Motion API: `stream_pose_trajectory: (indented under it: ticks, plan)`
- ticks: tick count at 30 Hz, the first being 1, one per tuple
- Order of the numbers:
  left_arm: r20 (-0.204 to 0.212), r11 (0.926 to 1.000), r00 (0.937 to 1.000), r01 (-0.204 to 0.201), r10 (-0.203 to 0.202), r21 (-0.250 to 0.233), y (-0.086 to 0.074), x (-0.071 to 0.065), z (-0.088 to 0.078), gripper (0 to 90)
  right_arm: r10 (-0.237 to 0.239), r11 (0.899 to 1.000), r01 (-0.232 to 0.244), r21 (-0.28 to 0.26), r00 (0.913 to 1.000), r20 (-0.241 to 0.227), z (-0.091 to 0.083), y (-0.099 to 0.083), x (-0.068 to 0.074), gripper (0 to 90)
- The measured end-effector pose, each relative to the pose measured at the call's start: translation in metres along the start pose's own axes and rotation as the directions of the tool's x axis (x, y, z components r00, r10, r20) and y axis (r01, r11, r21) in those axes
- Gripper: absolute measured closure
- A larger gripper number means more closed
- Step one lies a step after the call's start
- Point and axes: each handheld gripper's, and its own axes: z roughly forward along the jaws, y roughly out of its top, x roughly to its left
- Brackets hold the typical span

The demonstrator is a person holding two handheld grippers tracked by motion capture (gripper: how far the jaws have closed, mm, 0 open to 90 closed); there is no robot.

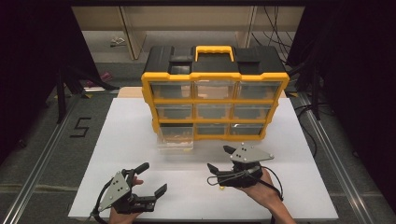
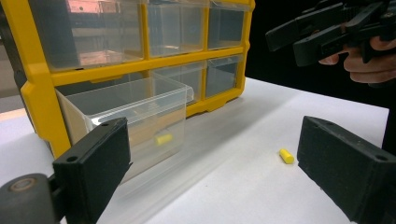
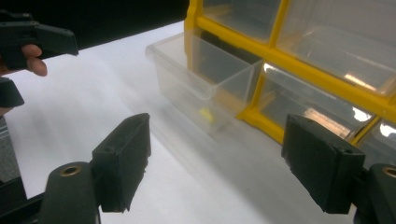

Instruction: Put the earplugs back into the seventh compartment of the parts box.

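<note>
Two tools, left tool [image 1: 152, 179] and right tool [image 1: 220, 158], both gaping wide, hovering over a smooth white desk [image 1: 130, 135], clear plastic drawer [image 2: 126, 109] sticking out of a yellow-framed cabinet [image 1: 214, 74], small yellow cylinder [image 2: 286, 156] lying nearby.

- We see the white table [image 1: 140, 186] brightly and evenly lit from above, while the surroundings fall off to near black.
- Just beyond the left gripper [image 2: 210, 172], its pulled-out clear drawer [image 2: 135, 112] throws a soft shadow toward the jaws.
- Ahead of the right gripper [image 3: 210, 163], glare spots flare on the clear fronts of the yellow organizer [image 3: 327, 70].
- Both gripper views look soft; the near jaws blur at the bottom edges.
- The high view is slightly grainy.
</note>
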Motion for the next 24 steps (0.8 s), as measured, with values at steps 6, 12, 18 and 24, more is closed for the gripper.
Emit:
stream_pose_trajectory:
  ticks: [6, 12, 18, 24]
  plan:
    - [0.003, 1.0000, 1.0000, 0.001, -0.001, -0.001, 0.000, 0.000, 0.000, 9.4, 0.011, 0.999, -0.011, 0.044, 0.9999, -0.011, 0.000, -0.008, -0.004, 24.6]
    - [0.003, 1.0000, 1.0000, 0.000, 0.000, 0.000, 0.000, 0.000, 0.000, 9.4, 0.016, 0.993, -0.011, 0.114, 0.9990, -0.041, 0.002, -0.017, -0.005, 24.7]
    - [0.003, 1.0000, 1.0000, 0.000, 0.000, 0.000, 0.000, -0.001, 0.000, 9.4, 0.024, 0.984, -0.014, 0.175, 0.9981, -0.056, 0.006, -0.025, -0.007, 24.7]
    - [0.003, 1.0000, 1.0000, 0.001, -0.001, -0.001, 0.000, 0.000, 0.000, 9.4, 0.029, 0.972, -0.012, 0.234, 0.9972, -0.069, 0.011, -0.033, -0.007, 24.7]
